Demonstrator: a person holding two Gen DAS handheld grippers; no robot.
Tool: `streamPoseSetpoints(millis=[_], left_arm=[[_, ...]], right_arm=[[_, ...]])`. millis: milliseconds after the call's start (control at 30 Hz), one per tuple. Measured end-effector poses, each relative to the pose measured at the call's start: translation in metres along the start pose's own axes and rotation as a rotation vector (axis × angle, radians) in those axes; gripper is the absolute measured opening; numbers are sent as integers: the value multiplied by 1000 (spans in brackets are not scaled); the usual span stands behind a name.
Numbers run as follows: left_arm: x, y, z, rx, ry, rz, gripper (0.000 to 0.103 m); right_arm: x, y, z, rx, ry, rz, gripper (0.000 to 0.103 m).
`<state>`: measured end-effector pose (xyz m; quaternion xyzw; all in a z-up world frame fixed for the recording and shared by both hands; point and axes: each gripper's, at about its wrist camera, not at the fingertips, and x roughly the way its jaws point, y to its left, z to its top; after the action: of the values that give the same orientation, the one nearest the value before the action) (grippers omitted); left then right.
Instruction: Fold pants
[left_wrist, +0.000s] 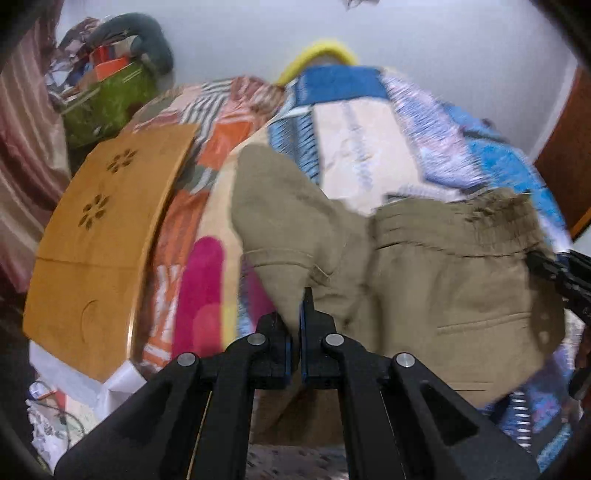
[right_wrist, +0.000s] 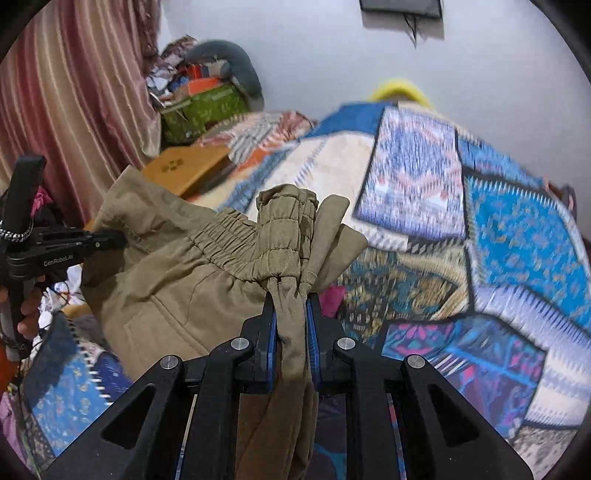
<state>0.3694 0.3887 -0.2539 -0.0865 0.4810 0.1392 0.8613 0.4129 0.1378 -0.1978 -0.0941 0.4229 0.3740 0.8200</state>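
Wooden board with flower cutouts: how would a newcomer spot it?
Start from the bed with its patchwork quilt. At its left edge, near the striped curtain, lies the wooden board. It is the only hard, plain tan surface, pierced by two flower-shaped cutouts.

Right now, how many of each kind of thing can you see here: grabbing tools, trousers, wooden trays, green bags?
Grabbing tools: 2, the left gripper and the right gripper
Khaki pants: 1
Wooden tray: 1
Green bag: 1
Total: 5
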Motion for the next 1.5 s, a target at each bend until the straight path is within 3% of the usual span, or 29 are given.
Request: streamPoseSetpoints(millis=[100,233,300,367,433,633,800,1067,1333,1500], left_arm=[[18,12,-4,-32,51,-6,5],[32,13,-12,-24,83,25,18],[34,11,-16,-27,84,47,22],[35,11,-18,-27,92,63,39],[29,12,-21,-36,86,81,44],[-3,12,-30,-44,73,90,45],[-63,0,-32,-37,-3,78,45],[-214,-40,-45,6,-243,-5,45],[-370,-74,-98,29,-524,-61,45],[-430,-92,-143,43,-654,-43,47]], right_arm=[[9,-10,-8,36,32,9,13],[16,-11,-12,13,64,-14,18],[15,-9,-16,-5,76,-31,25],[13,-11,-17,-3,89,-42,32],[7,-13,-20,-1,99,-66,46],[-26,-13,-20,4,69,-73,51],[-83,2,-14,-11,-25,-61,51],[-205,46,-7,-71,-238,-25,51],[-321,92,-35,-100,-476,42,51],[-369,119,-64,-125,-596,62,51]])
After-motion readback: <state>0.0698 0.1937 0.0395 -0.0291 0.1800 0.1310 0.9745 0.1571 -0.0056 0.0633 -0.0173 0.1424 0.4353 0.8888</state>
